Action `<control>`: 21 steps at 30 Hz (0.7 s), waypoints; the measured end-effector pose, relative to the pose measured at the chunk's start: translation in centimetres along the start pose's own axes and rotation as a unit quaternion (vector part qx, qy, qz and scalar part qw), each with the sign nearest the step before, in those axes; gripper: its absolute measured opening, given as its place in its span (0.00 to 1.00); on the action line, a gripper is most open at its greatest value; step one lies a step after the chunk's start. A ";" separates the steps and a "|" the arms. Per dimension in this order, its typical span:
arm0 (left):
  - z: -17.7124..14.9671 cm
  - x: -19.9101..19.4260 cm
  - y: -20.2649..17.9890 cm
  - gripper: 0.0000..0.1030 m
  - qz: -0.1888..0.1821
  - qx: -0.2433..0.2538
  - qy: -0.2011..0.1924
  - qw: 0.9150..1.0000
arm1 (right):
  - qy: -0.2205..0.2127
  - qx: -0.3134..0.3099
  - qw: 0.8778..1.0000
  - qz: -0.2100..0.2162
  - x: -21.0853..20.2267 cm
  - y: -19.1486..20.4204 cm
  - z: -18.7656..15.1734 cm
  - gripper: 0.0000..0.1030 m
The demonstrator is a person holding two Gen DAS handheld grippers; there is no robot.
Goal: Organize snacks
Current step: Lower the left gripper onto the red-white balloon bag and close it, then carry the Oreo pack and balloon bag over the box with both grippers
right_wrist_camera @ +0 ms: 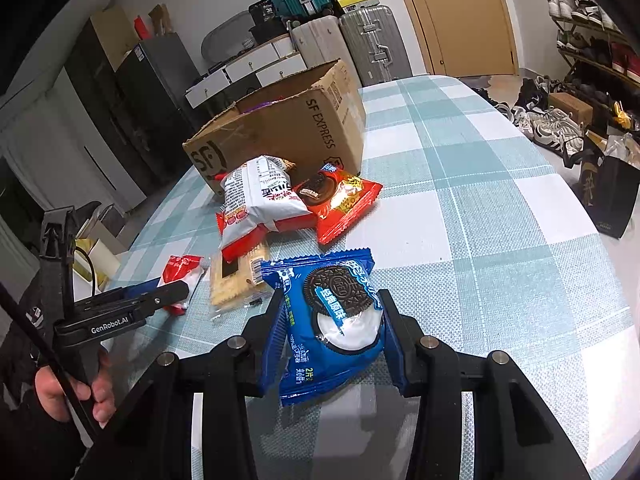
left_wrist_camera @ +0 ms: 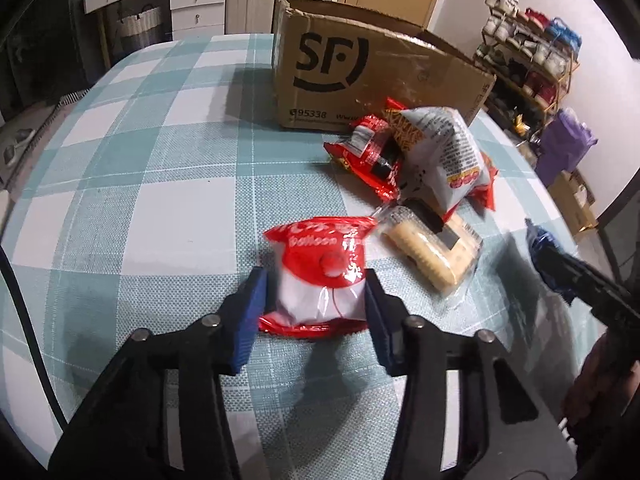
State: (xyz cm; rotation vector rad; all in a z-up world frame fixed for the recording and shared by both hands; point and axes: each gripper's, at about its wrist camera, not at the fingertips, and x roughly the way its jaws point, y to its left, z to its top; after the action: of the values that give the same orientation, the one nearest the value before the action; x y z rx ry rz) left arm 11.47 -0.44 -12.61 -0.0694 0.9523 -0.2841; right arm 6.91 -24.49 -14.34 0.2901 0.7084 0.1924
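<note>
While the left gripper (left_wrist_camera: 316, 284) clamps its blue pads on both sides of the red-and-white snack pack (left_wrist_camera: 320, 276), the pack rests on the checked tablecloth (left_wrist_camera: 160, 208), near a clear-wrapped cracker pack (left_wrist_camera: 430, 252) and a heap of bags before the cardboard box (left_wrist_camera: 372, 72). In the right wrist view, the right gripper (right_wrist_camera: 330, 320) pinches the blue Oreo packet (right_wrist_camera: 330, 320), seemingly lifted just off the cloth, though that is hard to judge.
</note>
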 end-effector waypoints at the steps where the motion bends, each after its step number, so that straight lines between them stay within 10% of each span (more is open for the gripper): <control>1: 0.1 -0.1 0.0 0.39 -0.002 0.002 0.002 1.000 | 0.000 0.000 1.000 0.000 0.0 0.0 0.0 0.42; 21: 0.1 -2.2 -0.1 0.39 -0.020 -0.004 -0.017 1.000 | -0.007 -0.001 1.000 0.003 -0.4 0.3 0.5 0.42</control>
State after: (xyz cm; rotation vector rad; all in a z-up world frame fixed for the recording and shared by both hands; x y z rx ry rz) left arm 10.36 0.06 -10.75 -0.1009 0.9191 -0.3155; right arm 6.90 -24.40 -13.58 0.2908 0.6933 0.1974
